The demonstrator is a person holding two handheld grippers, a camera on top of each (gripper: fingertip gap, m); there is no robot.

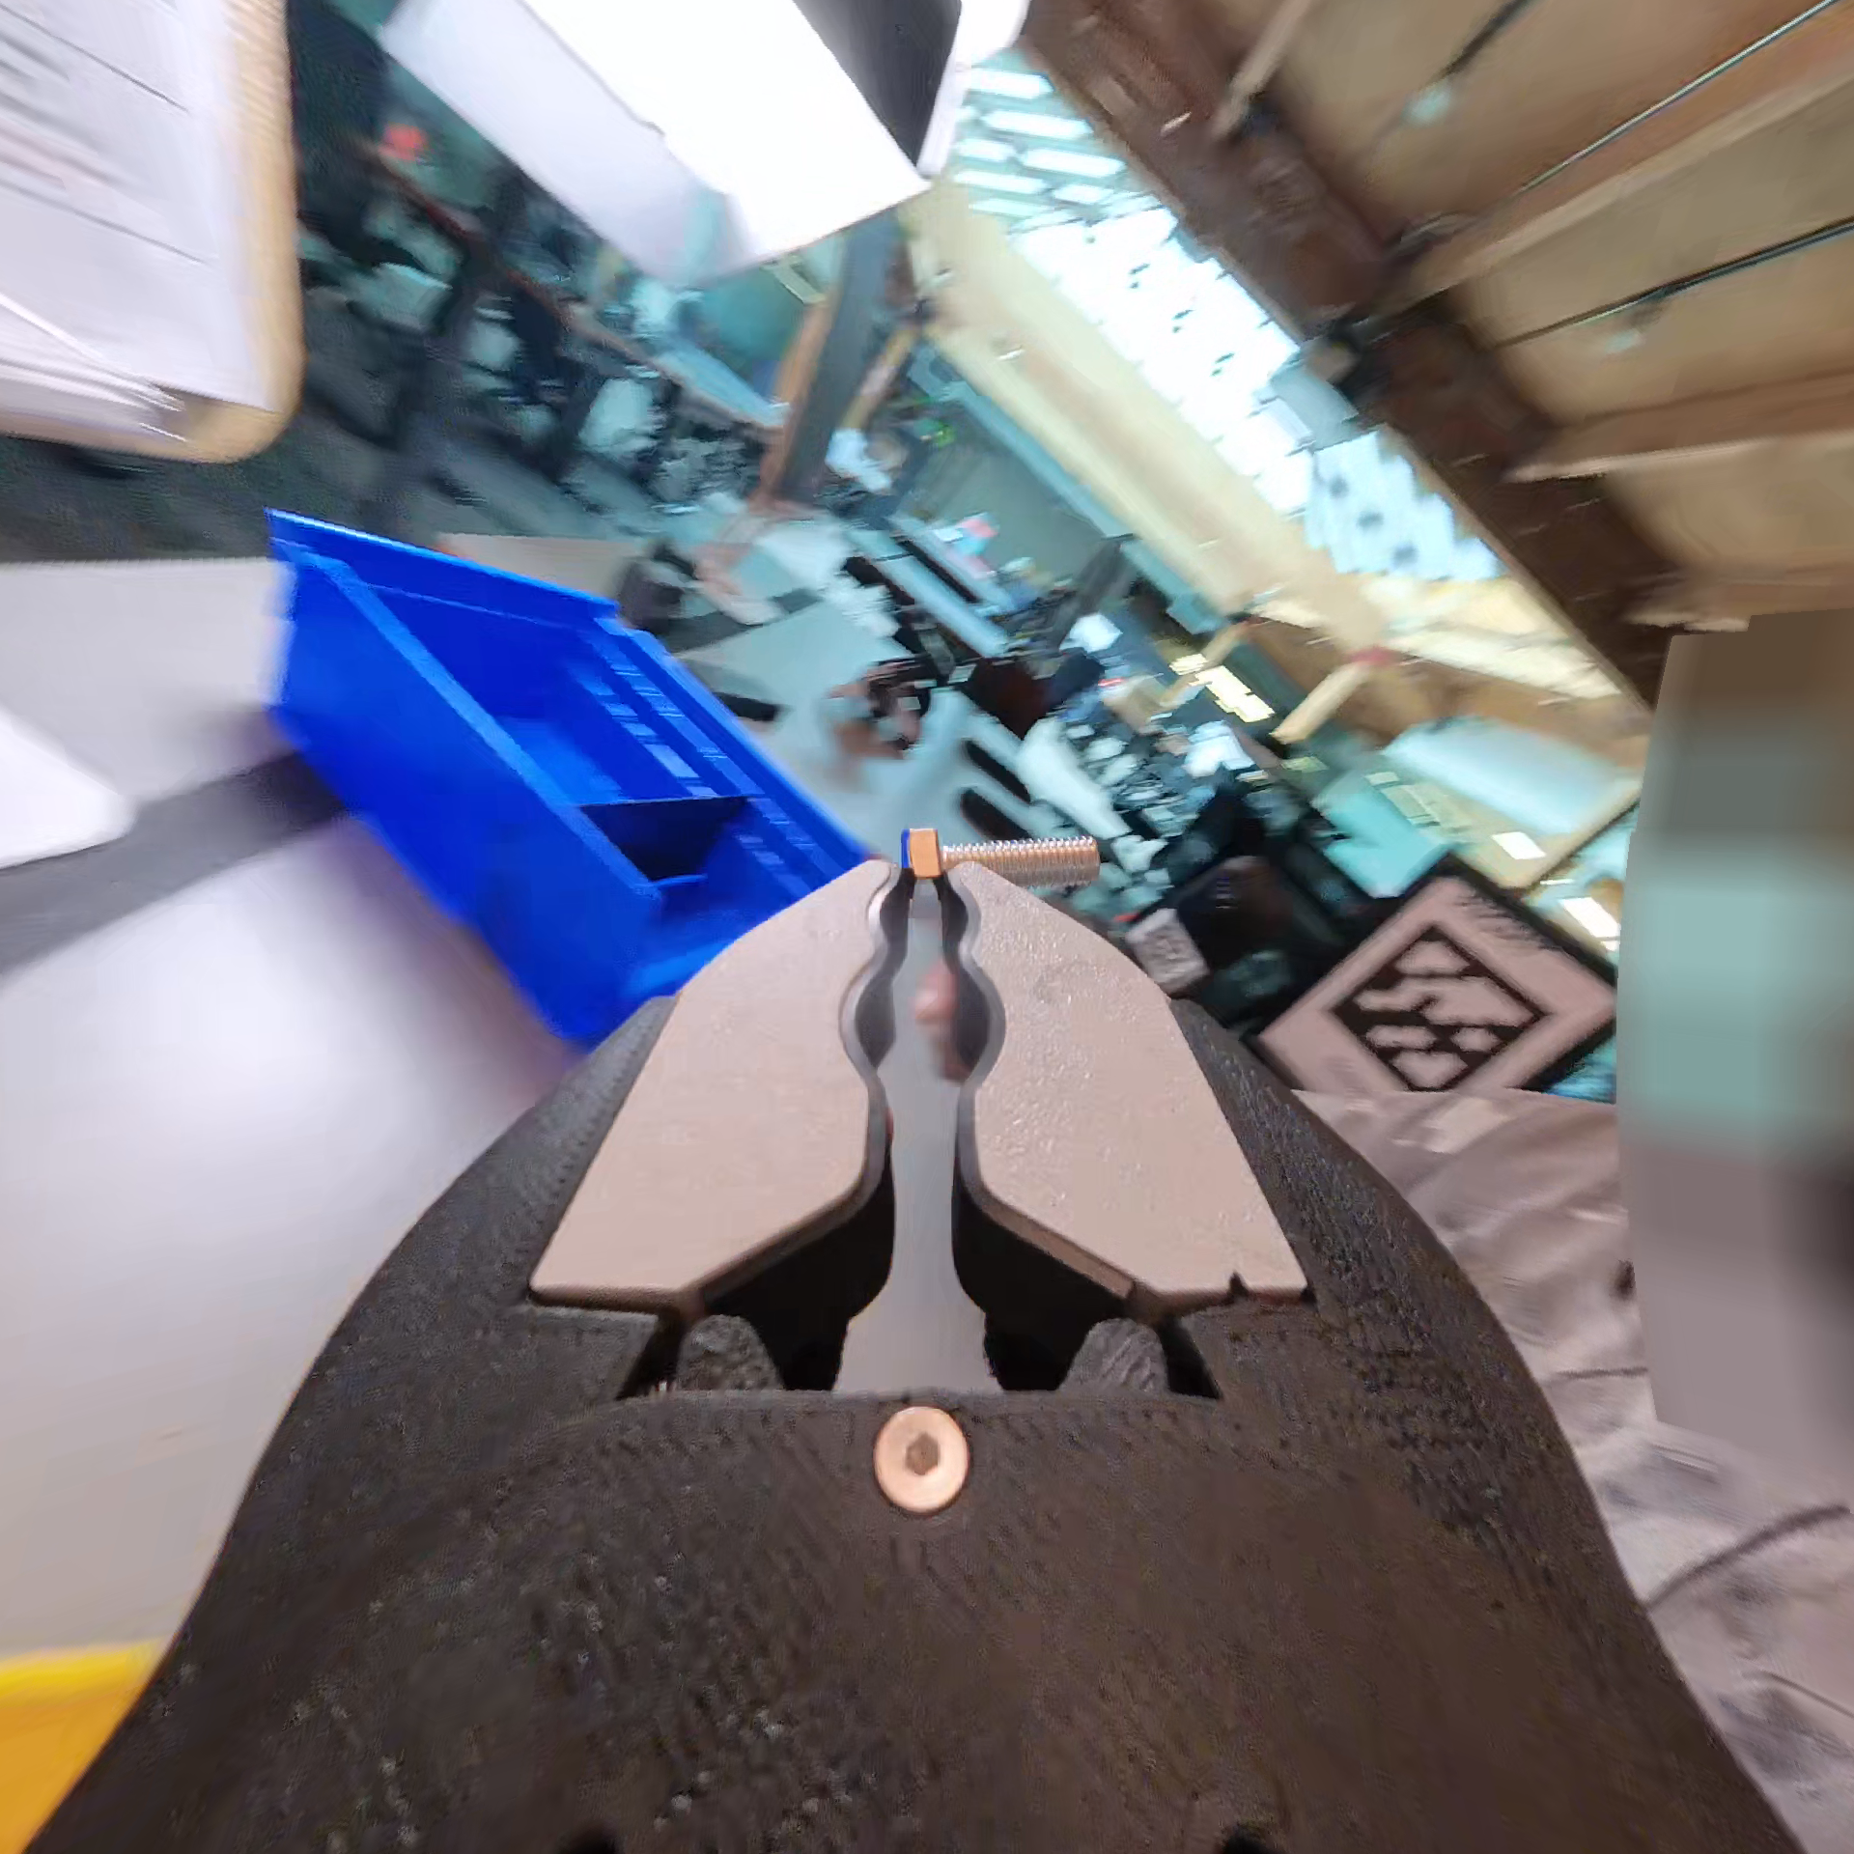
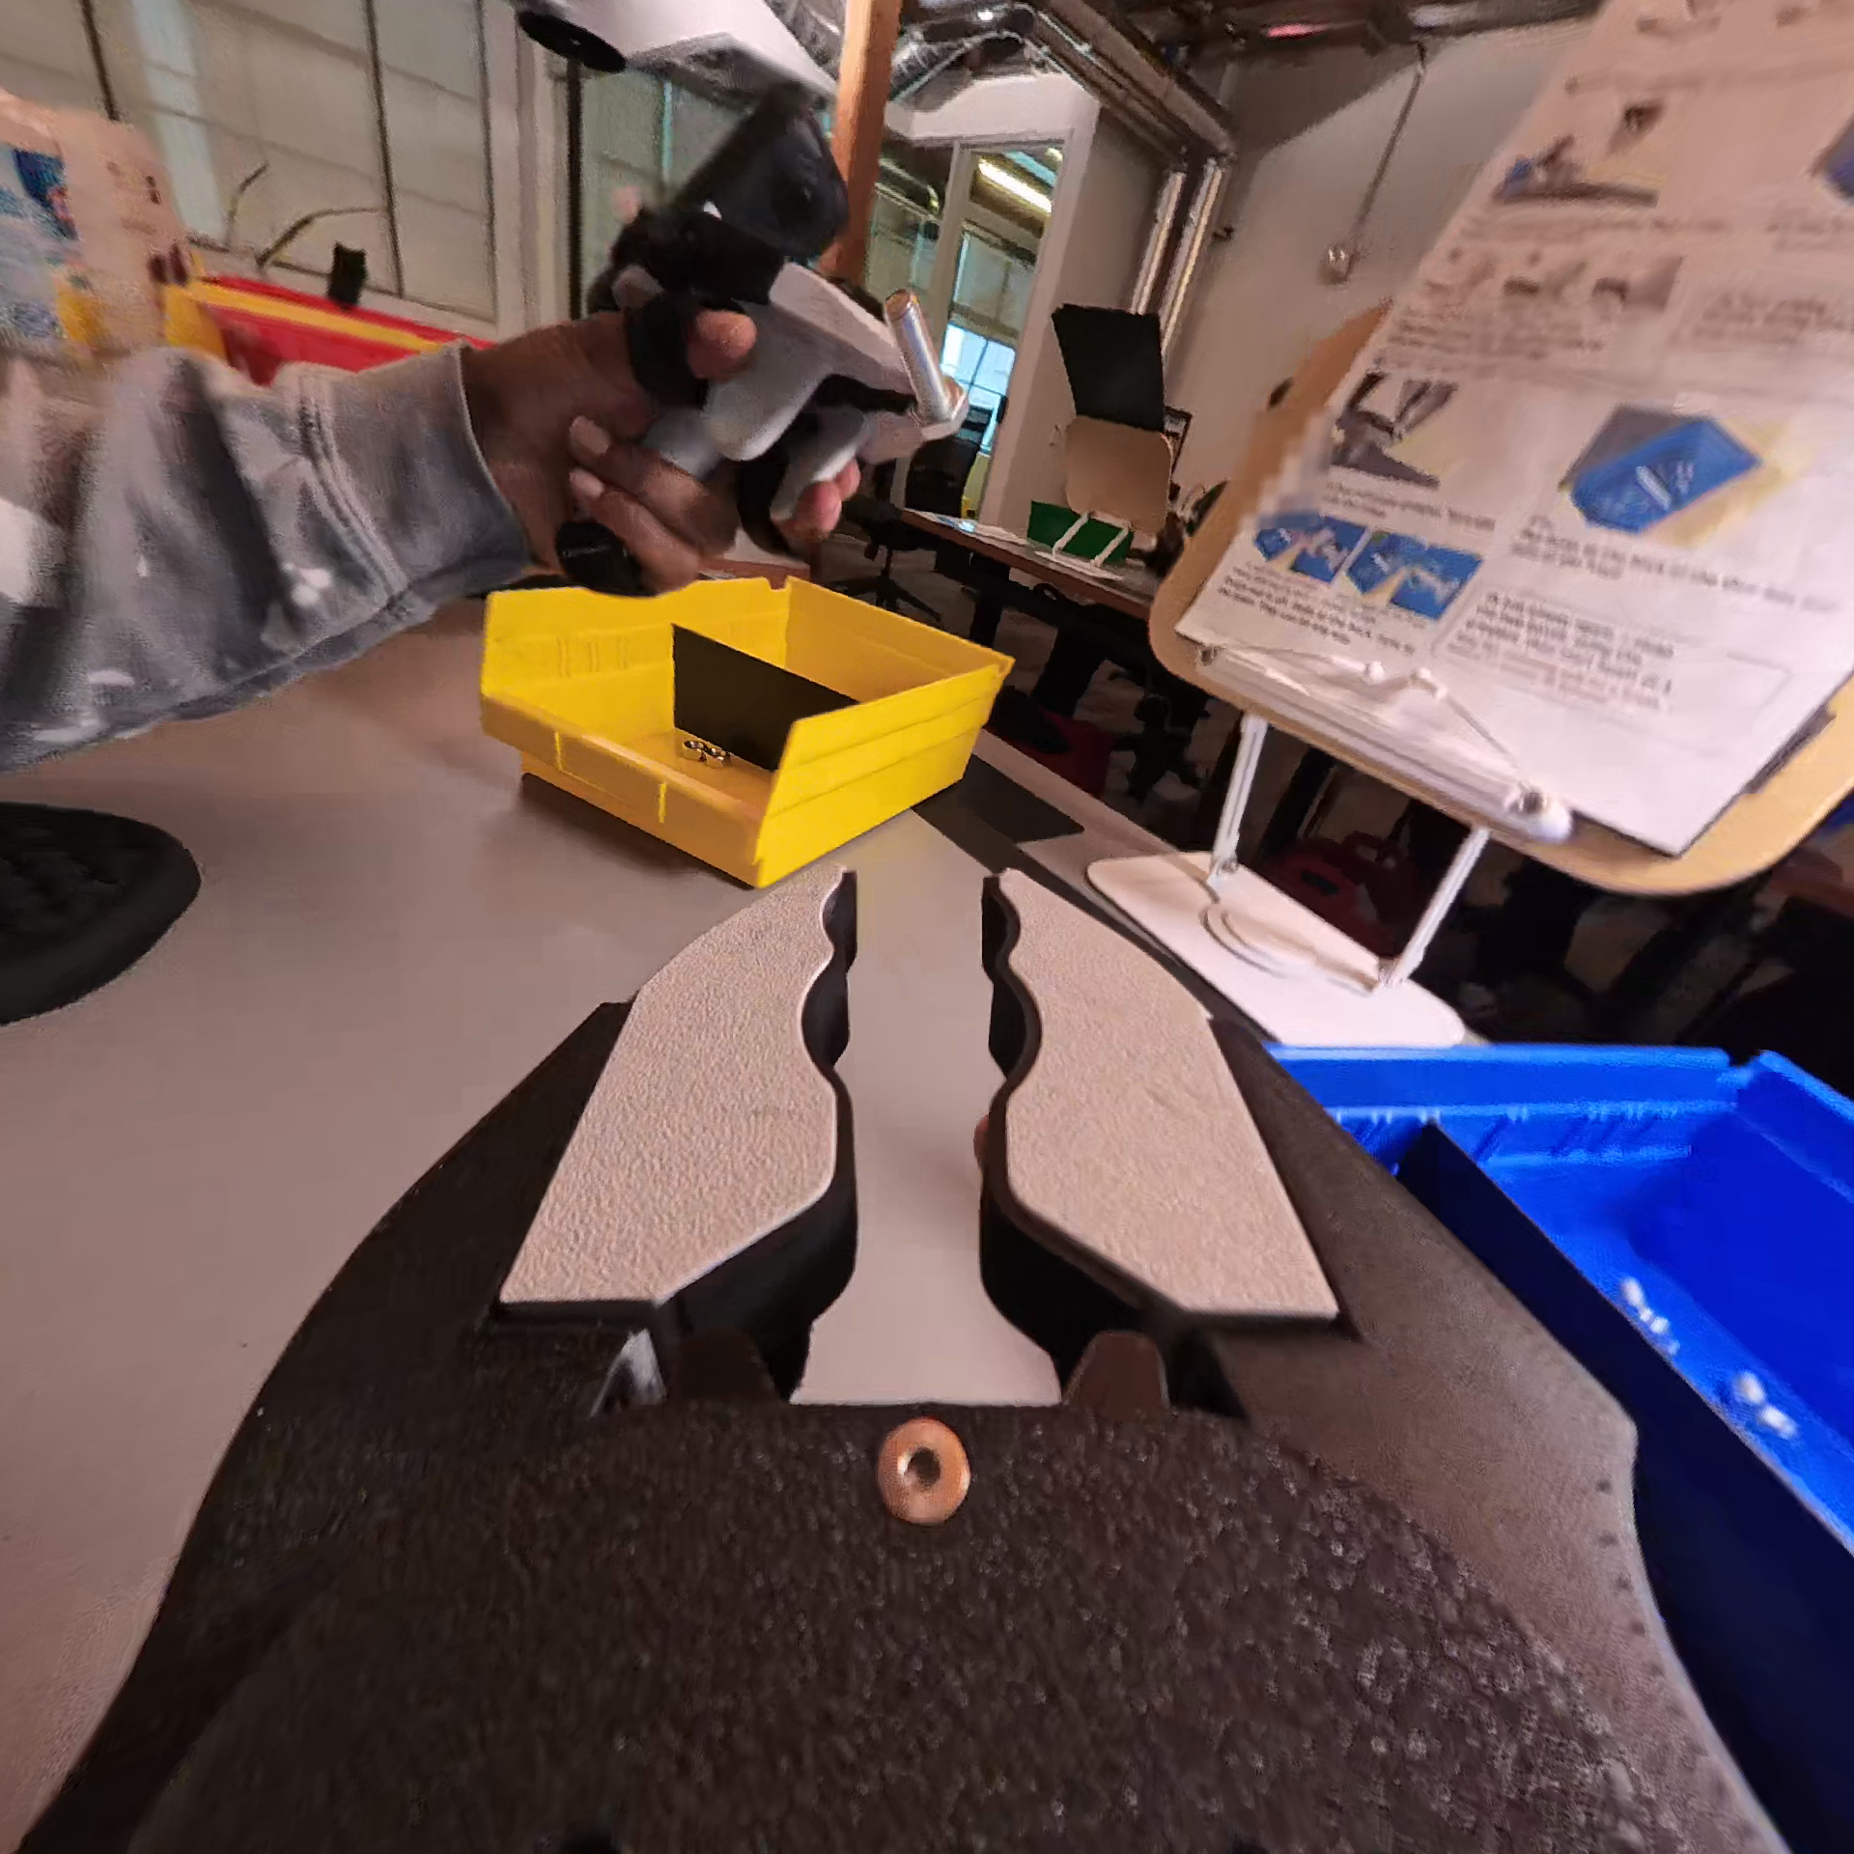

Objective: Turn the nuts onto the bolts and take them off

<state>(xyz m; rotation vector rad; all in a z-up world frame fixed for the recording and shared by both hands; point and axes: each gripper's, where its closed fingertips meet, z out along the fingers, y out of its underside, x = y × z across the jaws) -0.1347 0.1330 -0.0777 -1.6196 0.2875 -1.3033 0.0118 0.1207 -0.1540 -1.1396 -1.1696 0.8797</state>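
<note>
The left gripper (image 1: 925, 883) is clenched on a small silver bolt (image 1: 1003, 859): the fingertips pinch the hex head, and the threaded shank sticks out to the right, approx. level in the left wrist view, free in the air. This view is tilted and blurred, w/ a blue bin (image 1: 522, 742) on the grey table (image 1: 201, 1104) to the left behind the fingers. The right gripper (image 2: 921, 893) is released, jaws apart w/ nothing between them, and it hangs low above the table (image 2: 351, 953). In front of it stands a yellow bin (image 2: 742, 702) w/ a black divider; a few small brass-coloured nuts (image 2: 702, 750) lie on its floor just before the divider. The blue bin (image 2: 1605, 1234) is at the right side of this gripper, some small pale pieces inside, too blurred to name. Above the yellow bin a hand (image 2: 622, 451) in a grey sleeve holds the other gripper in the air. A document stand (image 2: 1304, 933) w/ printed sheets is at the right, behind the blue bin.
</note>
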